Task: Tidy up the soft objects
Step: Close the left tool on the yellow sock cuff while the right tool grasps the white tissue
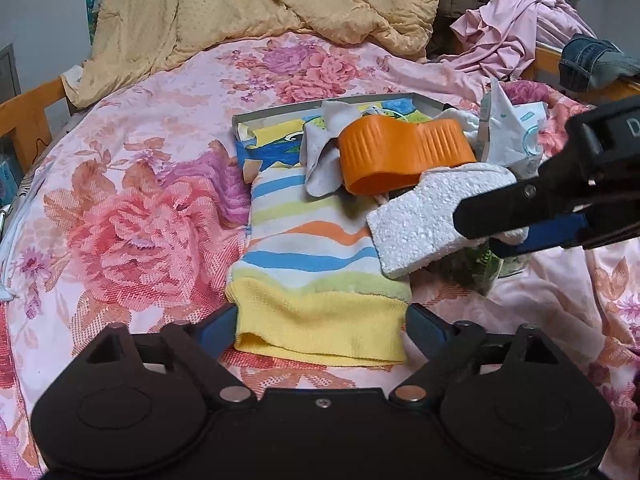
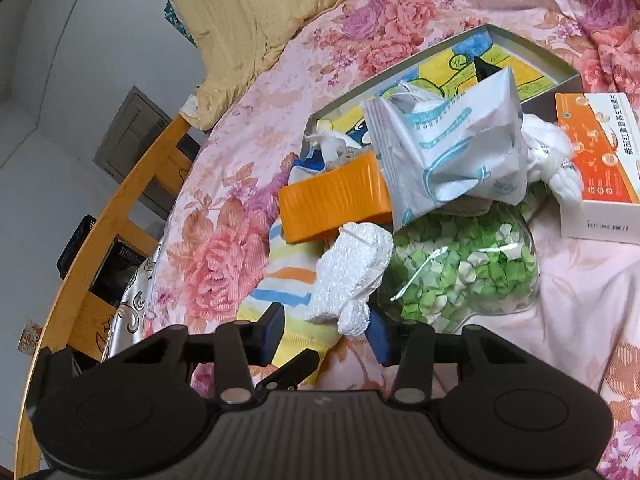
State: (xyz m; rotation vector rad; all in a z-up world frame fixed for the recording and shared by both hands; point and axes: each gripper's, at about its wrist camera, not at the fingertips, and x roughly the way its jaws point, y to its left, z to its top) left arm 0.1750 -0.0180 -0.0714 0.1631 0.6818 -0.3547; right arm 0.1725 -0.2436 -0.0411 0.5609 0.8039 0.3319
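A striped sock with a yellow cuff [image 1: 316, 272] lies on the floral bed sheet [image 1: 120, 216]. My left gripper [image 1: 320, 326] is open, its fingers on either side of the cuff. A white foam block [image 1: 424, 216] is gripped by my right gripper [image 1: 492, 232], which enters the left wrist view from the right. In the right wrist view the foam block [image 2: 352, 276] sits between the blue pads of my right gripper [image 2: 330, 336], above the sock [image 2: 288, 280]. An orange plastic piece [image 1: 400, 154] lies behind it.
A shallow grey box [image 1: 280, 114] with a colourful picture holds white cloths [image 1: 324, 152]. A white packet [image 2: 452, 148], a jar of green paper stars [image 2: 472, 264] and an orange-white carton [image 2: 600, 168] lie nearby. A yellow quilt [image 1: 260, 4], pink clothes [image 1: 516, 24] and wooden bed rails [image 2: 112, 216] border the bed.
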